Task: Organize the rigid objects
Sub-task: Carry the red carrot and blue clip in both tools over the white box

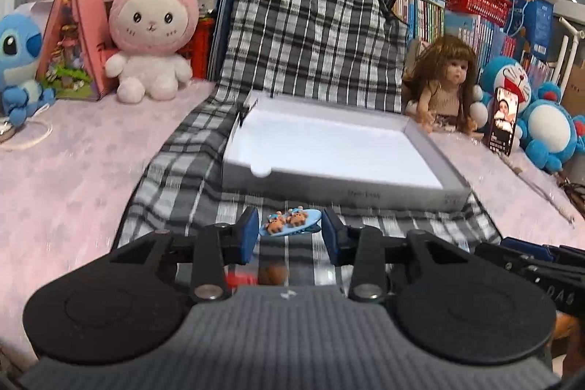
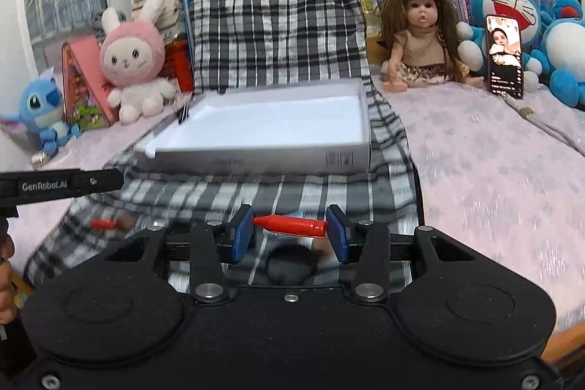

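The left gripper (image 1: 289, 234) is closed on a light blue oval hair clip with two small brown bear figures (image 1: 290, 222); its blue pads (image 1: 249, 236) press on the two ends of the clip, which lies crosswise between them, above the black and white checked cloth (image 1: 314, 35). The right gripper (image 2: 290, 233) is closed on a red cone-shaped plastic piece (image 2: 292, 226), held crosswise too, with the pointed end at the left pad and the flat end at the right pad.

Just behind both grippers stands a flat white cardboard box without lid (image 1: 453, 198), on the checked cloth. Its inside looks bare white, and a small dark clip (image 2: 182, 116) sits at its far left corner.

In the right wrist view, another small red piece (image 2: 103, 224) lies on the cloth to the left, blurred, next to something brown. Under the right gripper a dark round object (image 2: 290, 267) is partly seen.

At the back sit a pink and white plush rabbit (image 1: 150, 28), a blue plush figure (image 1: 18, 61), a doll with long brown hair (image 2: 420, 35) and a standing phone with lit screen (image 2: 504, 55).
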Motion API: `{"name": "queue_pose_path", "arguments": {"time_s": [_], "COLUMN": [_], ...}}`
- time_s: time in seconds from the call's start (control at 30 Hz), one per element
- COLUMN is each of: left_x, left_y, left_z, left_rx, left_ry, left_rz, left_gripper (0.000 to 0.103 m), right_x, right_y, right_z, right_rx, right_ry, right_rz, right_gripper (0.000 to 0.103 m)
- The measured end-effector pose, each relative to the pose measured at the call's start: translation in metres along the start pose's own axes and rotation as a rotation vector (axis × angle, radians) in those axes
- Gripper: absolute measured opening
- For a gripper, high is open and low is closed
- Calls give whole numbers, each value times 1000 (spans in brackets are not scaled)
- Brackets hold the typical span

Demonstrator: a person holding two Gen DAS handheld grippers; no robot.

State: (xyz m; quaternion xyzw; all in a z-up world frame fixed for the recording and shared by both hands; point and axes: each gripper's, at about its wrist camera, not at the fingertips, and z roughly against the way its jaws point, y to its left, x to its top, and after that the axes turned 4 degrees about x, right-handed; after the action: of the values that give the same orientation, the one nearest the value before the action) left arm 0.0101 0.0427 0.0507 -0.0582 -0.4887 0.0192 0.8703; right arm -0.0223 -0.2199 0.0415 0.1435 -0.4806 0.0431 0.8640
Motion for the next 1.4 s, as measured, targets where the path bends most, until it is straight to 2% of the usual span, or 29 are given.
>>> {"name": "queue_pose_path", "arguments": {"time_s": [0.17,0.27,0.4,0.53,0.67,0.83,1.1,1.4], "left_x": [35,58,81,90,85,76,64,59], "left_y": [7,8,3,-4,-13,-20,-24,-31], "left_z": [-25,-45,-78,-117,-143,-159,-169,-170], "left_rx": [-10,-32,-76,-112,-101,-81,-63,-44], "left_ry": [-4,21,76,182,246,271,287,264], "left_rz": [15,26,15,21,-1,-32,-65,-125], "left_gripper": [43,43,43,43,43,43,44,44], "right_x": [49,82,121,140,138,124,111,108], "right_y": [-16,-23,-31,-38,-40,-43,-44,-41], "right_z": [-26,-50,-92,-137,-166,-185,-192,-193], "right_rx": [46,47,56,59,28,5,-9,-7], "right_ry": [41,81,177,285,331,362,376,368], "right_rz": [-23,-36,-53,-96,-100,-80,-64,-28], "right_gripper": [42,42,42,42,42,42,42,42]}}
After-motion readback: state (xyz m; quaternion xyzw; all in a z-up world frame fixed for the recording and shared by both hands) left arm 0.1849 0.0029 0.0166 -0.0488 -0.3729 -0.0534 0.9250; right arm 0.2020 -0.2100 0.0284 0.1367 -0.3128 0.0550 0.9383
